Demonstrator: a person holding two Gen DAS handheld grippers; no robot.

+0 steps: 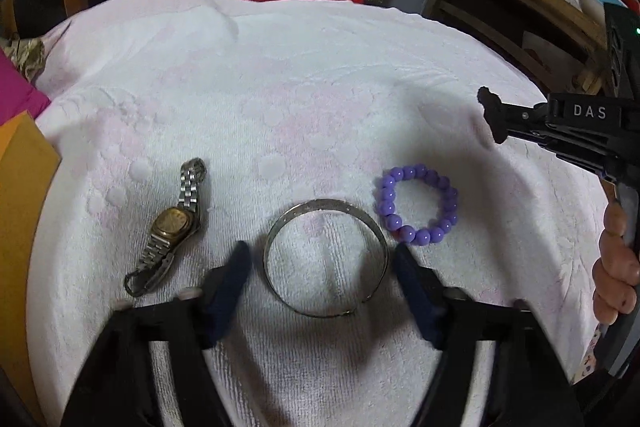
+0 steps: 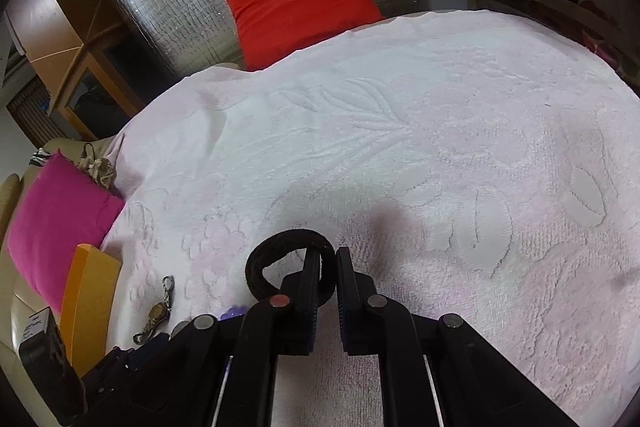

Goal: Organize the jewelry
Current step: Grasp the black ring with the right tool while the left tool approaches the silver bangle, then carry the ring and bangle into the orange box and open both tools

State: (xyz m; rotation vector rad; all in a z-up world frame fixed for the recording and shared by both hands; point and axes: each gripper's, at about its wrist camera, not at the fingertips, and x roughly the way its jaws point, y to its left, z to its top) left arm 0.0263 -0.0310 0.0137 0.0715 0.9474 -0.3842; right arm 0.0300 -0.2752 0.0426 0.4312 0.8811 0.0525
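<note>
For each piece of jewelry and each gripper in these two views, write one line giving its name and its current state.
Wristwatch: lying flat on the towel, band unclasped.
Silver bangle: flat on the towel, between the open fingers, ungripped.
Purple bead bracelet: flat on the towel, untouched.
Black hair tie: pinched, held above the towel.
Left gripper: open around the bangle.
Right gripper: shut on the hair tie.

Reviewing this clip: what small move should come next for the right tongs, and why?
Probably lower the right tongs and set the black hair tie on the towel beyond the purple bead bracelet, extending the row of watch and bangle.
</note>
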